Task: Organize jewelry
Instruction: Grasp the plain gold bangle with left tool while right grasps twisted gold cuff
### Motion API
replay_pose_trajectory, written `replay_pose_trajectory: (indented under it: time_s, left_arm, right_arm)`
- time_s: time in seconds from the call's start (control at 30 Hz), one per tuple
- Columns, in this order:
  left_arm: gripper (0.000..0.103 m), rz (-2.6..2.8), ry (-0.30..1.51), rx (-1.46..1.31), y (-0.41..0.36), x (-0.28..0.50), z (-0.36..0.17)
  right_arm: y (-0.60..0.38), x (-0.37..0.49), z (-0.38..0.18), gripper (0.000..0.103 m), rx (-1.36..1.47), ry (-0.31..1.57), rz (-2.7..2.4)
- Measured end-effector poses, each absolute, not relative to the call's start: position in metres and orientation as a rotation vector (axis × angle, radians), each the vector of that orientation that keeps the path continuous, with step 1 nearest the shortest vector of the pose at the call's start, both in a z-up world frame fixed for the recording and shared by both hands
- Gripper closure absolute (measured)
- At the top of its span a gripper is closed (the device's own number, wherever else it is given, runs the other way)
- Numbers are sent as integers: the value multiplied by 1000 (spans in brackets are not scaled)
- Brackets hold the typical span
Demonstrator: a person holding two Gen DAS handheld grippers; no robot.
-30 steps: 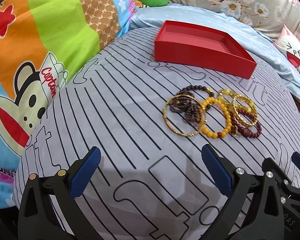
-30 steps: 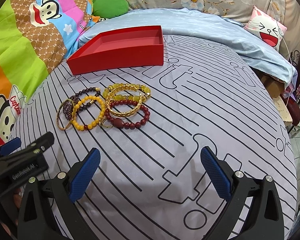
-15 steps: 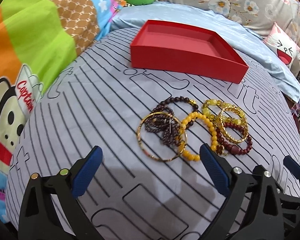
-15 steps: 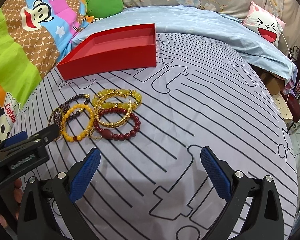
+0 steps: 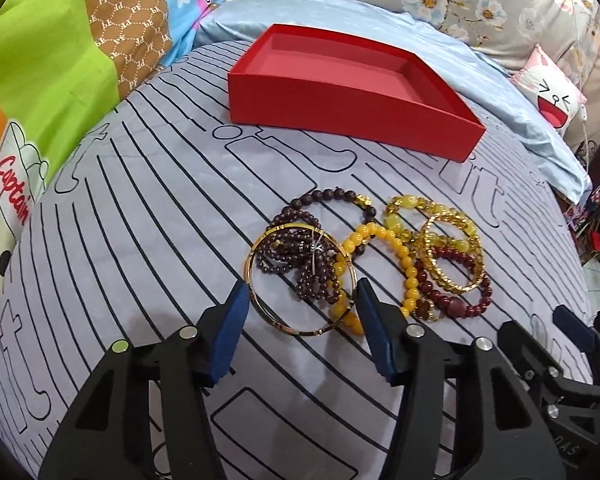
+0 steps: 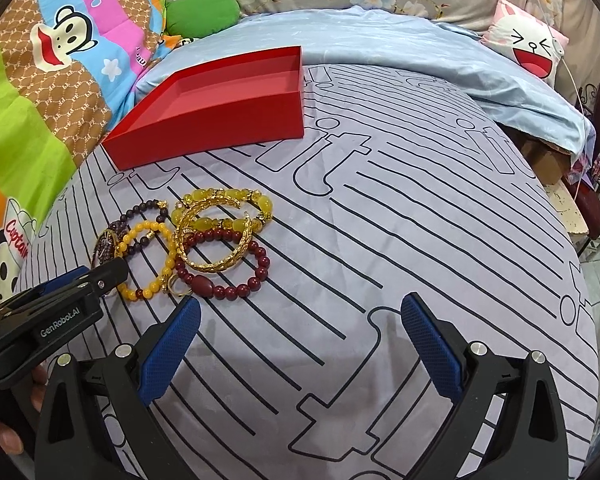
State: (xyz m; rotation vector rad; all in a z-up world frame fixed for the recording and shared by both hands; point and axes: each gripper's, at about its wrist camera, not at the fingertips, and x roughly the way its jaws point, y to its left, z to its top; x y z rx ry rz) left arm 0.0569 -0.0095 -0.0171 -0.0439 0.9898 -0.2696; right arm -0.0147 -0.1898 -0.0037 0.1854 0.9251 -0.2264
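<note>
My left hand-held gripper (image 6: 66,280) reads "GenRobot.AI"; the cartoon monkey blanket (image 5: 16,184) beside me says "Captain".

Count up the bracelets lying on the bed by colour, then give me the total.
Plain gold bangle: 1
Gold chain bangle: 1
Dark purple bead bracelets: 2, one bunched inside the plain bangle
Orange-yellow bead bracelet: 1
Pale yellow bead bracelet: 1
Dark red bead bracelet: 1
Total: 7

Gold bangle (image 6: 107,240) mostly hidden behind left tongs (image 6: 100,276).
</note>
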Motion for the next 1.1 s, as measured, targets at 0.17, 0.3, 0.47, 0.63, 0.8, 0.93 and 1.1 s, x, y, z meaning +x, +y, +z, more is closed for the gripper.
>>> replay_pose_trajectory:
  time_s: [0.17,0.3,0.47,0.63,0.8,0.93,1.1]
  left_arm:
    - [88,-317,982,-58,-9,53,-11]
    - [89,-322,983,-59,-8,50,-9]
    - [53,-274,985,-45,-2,48,-12]
    - [32,-234,939,-10,-3,49,-8]
    - [45,-245,954,-20,-2,62,-17]
    - [49,-276,964,-88,7,66,-19]
    - [51,-298,962,-126,11,65,-20]
  right_arm:
    - [-189,-14,-3,6,190,922,-214]
    - [-188,-12,-1,6,188,916,-205]
    - [-186,-15,1,6,192,910,-202]
    - [-183,-14,0,6,192,917,-195]
    - [-180,-12,1,6,181,915,-185]
    - [-180,-10,1,6,183,917,-185]
    - [-182,-7,-2,6,188,929,-185]
